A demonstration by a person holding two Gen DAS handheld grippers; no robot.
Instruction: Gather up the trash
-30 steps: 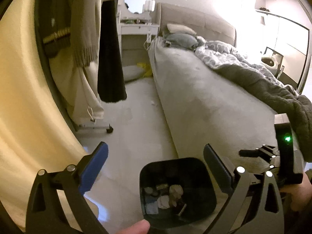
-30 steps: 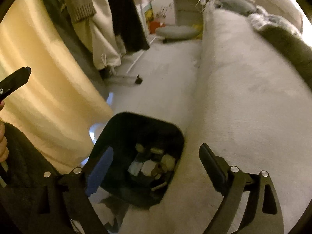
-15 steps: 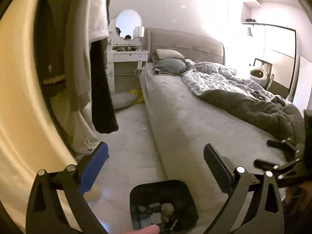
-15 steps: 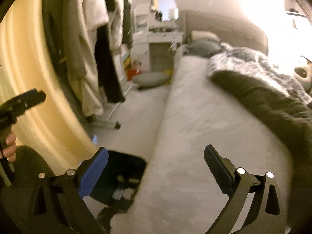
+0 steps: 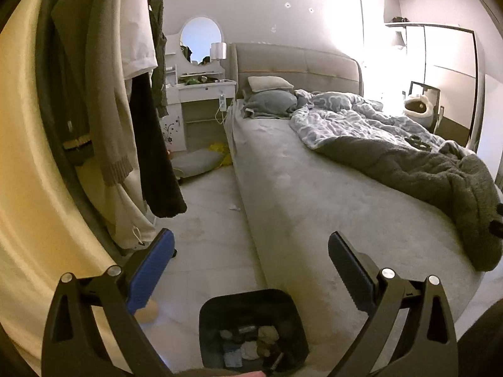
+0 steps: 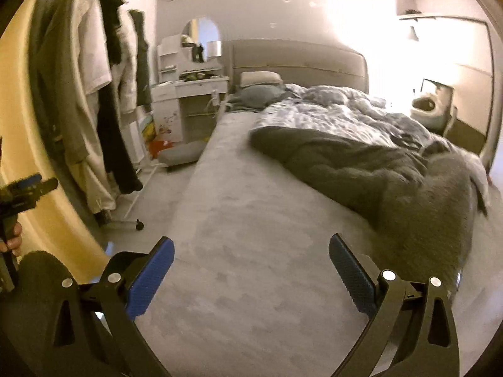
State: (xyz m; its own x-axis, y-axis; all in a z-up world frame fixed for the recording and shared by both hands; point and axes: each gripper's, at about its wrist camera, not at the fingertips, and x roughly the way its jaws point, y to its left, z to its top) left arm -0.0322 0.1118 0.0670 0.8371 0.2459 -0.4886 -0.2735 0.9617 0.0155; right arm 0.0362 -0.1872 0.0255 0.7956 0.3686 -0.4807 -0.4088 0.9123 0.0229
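Both views have swung up from the bin to the bed [image 6: 239, 220] and room. Bin [image 5: 251, 330], holding trash, now sits low between left gripper [image 5: 250, 249] fingers. Right gripper [image 6: 251, 251] has just spread wide, empty. Left is spread too. Looks like drop done; scan for next piece.

Item count, bedroom, both wrist views.
Showing: 1 bed [image 5: 298, 194], 2 pillows [image 5: 270, 83], 1 grey blanket [image 5: 408, 163], 1 patterned duvet [image 5: 345, 119], 1 black bin [image 5: 251, 330] w/ several trash scraps, 1 round mirror [image 5: 200, 39], 1 vanity desk [image 5: 204, 94], 2 grippers [image 6: 251, 264].
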